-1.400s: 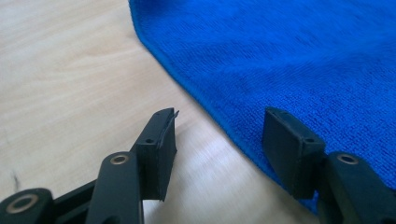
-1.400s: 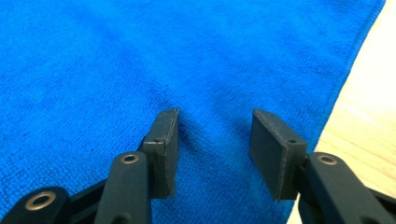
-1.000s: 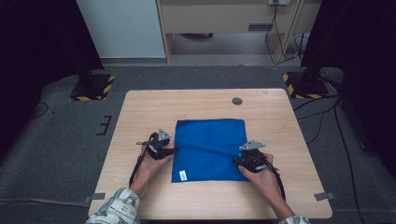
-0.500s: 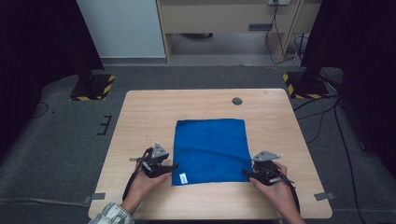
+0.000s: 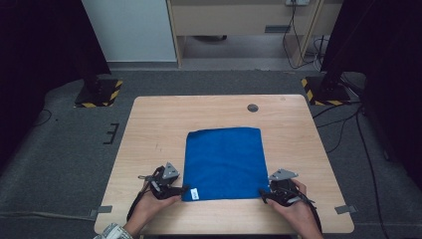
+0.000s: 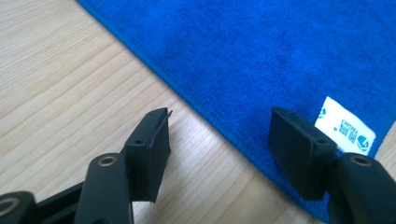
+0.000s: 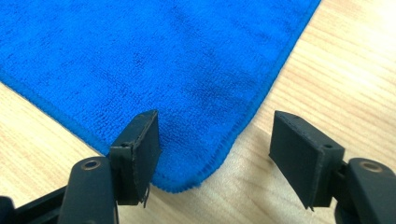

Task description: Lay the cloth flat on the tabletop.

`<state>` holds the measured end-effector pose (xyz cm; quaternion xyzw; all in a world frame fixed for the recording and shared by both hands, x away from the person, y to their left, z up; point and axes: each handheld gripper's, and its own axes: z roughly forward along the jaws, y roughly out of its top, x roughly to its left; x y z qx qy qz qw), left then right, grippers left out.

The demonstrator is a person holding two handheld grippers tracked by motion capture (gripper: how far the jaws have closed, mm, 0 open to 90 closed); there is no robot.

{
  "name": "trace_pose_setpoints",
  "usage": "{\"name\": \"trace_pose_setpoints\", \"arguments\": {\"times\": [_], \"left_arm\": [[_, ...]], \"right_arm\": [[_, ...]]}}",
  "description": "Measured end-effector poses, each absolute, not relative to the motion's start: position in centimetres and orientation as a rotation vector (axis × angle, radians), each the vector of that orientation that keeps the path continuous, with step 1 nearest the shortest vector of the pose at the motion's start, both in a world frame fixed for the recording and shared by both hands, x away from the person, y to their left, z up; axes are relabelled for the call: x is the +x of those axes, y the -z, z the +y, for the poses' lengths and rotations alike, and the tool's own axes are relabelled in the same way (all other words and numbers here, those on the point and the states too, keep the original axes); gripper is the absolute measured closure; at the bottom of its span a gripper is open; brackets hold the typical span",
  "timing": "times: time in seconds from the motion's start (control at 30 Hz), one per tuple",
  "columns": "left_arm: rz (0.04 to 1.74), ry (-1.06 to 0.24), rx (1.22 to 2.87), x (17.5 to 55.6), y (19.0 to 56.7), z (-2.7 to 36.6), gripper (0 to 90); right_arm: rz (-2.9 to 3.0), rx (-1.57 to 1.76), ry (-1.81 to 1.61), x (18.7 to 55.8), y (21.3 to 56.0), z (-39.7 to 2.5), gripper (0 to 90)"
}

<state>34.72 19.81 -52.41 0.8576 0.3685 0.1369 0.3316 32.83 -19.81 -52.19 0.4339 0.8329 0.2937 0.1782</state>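
Wooden table [image 5: 149, 129], blue cloth [image 5: 224, 162] flat on its near-centre, near edge close to the person. Left gripper [image 5: 175, 189] at the cloth's near-left corner: jaws wide apart, straddling the hem, one over bare wood, one over cloth beside the white label [image 6: 346, 126]. Right gripper [image 5: 266, 193] at the near-right corner: jaws wide apart around the rounded corner, nothing clamped.

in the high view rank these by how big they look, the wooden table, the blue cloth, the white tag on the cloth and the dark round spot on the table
1. wooden table
2. blue cloth
3. and 4. dark round spot and white tag: both are tiny and look about alike, so I will not rank them.
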Motion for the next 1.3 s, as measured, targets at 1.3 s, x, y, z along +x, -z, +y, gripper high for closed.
{"name": "trace_pose_setpoints", "arguments": {"times": [1.3], "left_arm": [[1.037,-0.390,2.095,41.1,50.5,21.0,9.0]], "right_arm": [[2.328,1.148,-1.016,38.0,50.3,-16.0,10.9]]}}
